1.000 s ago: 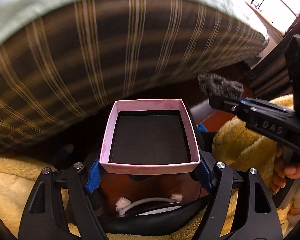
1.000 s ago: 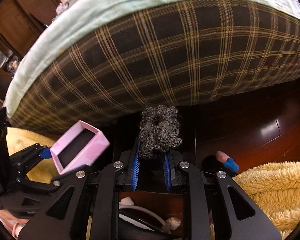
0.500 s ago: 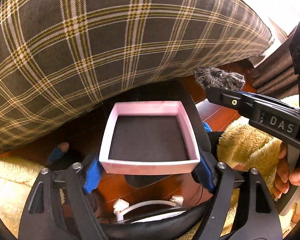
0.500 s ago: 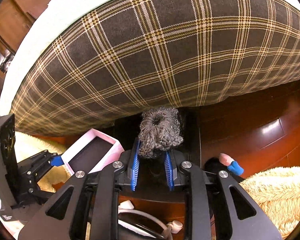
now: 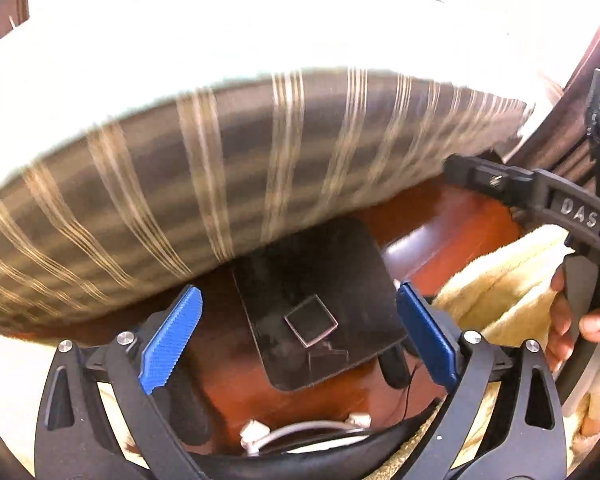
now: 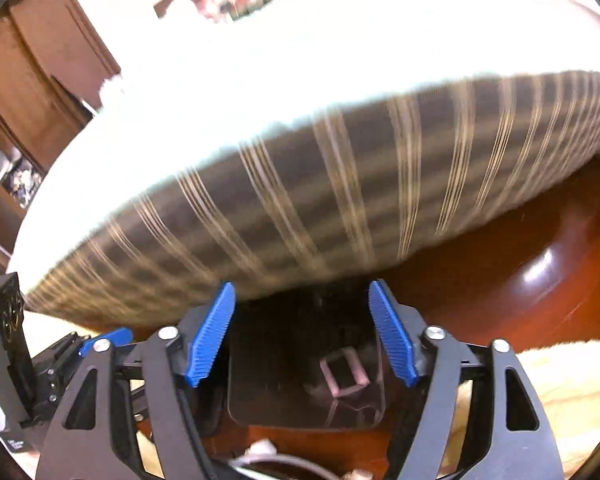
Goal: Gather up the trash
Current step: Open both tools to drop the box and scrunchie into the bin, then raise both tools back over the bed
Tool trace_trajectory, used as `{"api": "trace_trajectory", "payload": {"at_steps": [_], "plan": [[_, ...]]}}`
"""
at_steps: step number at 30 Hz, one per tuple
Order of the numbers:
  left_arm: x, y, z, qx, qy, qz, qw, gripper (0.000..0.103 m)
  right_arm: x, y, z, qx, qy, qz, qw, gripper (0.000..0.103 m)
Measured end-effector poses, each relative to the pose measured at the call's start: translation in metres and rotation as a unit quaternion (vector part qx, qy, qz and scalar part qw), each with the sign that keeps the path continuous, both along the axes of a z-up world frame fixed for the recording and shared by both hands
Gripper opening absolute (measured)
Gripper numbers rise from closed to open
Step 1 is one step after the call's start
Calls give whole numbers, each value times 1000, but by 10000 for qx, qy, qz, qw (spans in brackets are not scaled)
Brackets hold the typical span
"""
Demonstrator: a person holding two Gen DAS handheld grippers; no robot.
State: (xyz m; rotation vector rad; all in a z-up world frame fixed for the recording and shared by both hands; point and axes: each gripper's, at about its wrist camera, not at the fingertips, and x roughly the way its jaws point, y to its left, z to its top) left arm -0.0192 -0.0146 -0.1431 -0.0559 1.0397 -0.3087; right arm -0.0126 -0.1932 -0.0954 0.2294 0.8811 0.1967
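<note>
A small pink box (image 5: pixel 311 322) with a dark inside lies at the bottom of a dark bin (image 5: pixel 340 264) on the floor. My left gripper (image 5: pixel 298 292) hangs above the bin, its jaws opening wide with nothing between the blue pads (image 5: pixel 172 336). The right wrist view shows the same pink box (image 6: pixel 344 374) in the bin (image 6: pixel 260 416) below my right gripper (image 6: pixel 301 288), whose jaws are also opening and hold nothing. The grey knitted scrunchie cannot be made out in the dark bin. The right gripper (image 5: pixel 500 184) shows at the right of the left wrist view.
A bed with a brown plaid side (image 5: pixel 220 180) and pale sheet overhangs the bin's far edge. Around the bin is red-brown wood floor (image 5: pixel 452 232), and a fluffy yellow rug (image 5: pixel 500 280) lies to the right. A person's hand (image 5: pixel 596 324) grips the right handle. A white cable (image 5: pixel 300 430) lies near.
Both grippers have opened and risen. The pink box has left the left jaws and dropped into the bin. The grey scrunchie is gone from the right jaws.
</note>
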Motion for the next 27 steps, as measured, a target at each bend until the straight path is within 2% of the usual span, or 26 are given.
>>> {"api": "trace_trajectory", "payload": {"at_steps": [2,5,11,15,19,25,27], "plan": [[2,11,22,-39,-183,109,9998,94,2,-3,33,-235,-409,16,9989,79],[6,24,51,0,-470,238,9986,94,12,-5,71,-288,-761,201,9965,82],[27,47,108,297,-1118,493,9921,95,53,7,118,-469,-1052,548,9918,83],[53,62,136,322,-1277,626,9893,95,78,27,127,-461,-1096,728,9902,83],[79,53,148,479,-1389,702,9867,95,100,43,125,-288,-1008,819,9911,83],[113,61,129,828,-1105,776,9874,95,134,72,105,-231,-733,883,9931,83],[124,67,120,940,-1057,846,9863,91,141,80,98,-207,-608,960,9933,83]]}}
